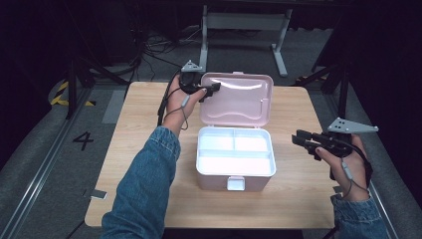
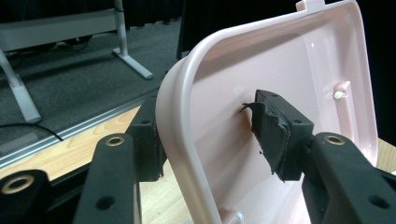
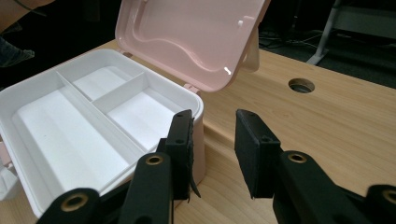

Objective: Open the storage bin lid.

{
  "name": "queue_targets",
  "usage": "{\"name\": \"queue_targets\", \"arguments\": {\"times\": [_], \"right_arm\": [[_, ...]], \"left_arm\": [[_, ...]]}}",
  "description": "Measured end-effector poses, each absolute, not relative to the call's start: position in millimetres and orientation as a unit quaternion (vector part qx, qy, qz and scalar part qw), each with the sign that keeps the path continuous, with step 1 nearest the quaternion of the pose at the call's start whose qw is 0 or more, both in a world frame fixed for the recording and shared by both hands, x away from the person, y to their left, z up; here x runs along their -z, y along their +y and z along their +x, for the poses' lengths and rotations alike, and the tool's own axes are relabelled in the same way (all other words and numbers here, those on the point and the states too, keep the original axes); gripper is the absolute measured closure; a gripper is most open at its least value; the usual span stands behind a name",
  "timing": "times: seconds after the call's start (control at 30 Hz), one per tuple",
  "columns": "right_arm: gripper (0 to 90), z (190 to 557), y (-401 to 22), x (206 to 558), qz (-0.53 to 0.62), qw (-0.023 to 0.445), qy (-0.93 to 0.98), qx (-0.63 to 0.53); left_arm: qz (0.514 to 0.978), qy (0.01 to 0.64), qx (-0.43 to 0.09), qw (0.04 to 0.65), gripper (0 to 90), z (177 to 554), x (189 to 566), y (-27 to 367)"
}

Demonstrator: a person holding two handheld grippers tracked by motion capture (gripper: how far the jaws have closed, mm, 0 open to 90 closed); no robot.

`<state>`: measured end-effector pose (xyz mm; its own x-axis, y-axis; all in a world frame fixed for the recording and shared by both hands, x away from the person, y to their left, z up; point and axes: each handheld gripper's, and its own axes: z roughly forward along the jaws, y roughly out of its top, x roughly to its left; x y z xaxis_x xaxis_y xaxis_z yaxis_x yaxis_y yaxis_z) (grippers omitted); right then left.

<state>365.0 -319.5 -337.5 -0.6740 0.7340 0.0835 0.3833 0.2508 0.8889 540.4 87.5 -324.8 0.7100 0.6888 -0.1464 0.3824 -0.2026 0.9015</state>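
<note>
Pink plastic box (image 1: 234, 162) sits open mid-table (image 1: 144, 149), its lid (image 1: 238, 99) upright. From above, the left gripper (image 1: 211, 90) meets the lid's left edge; the left gripper view shows its jaws clamped across that rim. The right gripper (image 3: 212, 140), jaws apart, hovers just beside the white tray (image 3: 84, 121), whose three compartments its view shows.

From above we look forward and down over the wooden table (image 1: 149, 149); our two gripper cameras sit close, both sharing the pink box's raised lid (image 1: 239, 99).
</note>
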Motion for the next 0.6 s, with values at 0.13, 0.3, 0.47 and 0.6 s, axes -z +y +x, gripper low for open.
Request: {"name": "queue_targets", "arguments": {"times": [0.13, 0.3, 0.47, 0.6], "right_arm": [[68.5, 365.8, -319.3, 338.1, 0.363, 0.179, 0.772, -0.491], [68.4, 367.0, -319.5, 339.2, 0.363, 0.178, 0.772, -0.490], [68.4, 369.2, -319.8, 340.1, 0.365, 0.177, 0.772, -0.488], [68.4, 371.1, -319.4, 341.2, 0.366, 0.176, 0.774, -0.486]], "left_arm": [[0.762, 0.356, -0.143, 0.522, 47.1, 544.4, 328.3, 86.6], [0.762, 0.362, -0.134, 0.520, 46.1, 548.8, 332.5, 85.9], [0.762, 0.366, -0.128, 0.519, 44.7, 553.2, 337.1, 85.1], [0.761, 0.369, -0.124, 0.518, 43.5, 556.6, 341.2, 84.7]]}}
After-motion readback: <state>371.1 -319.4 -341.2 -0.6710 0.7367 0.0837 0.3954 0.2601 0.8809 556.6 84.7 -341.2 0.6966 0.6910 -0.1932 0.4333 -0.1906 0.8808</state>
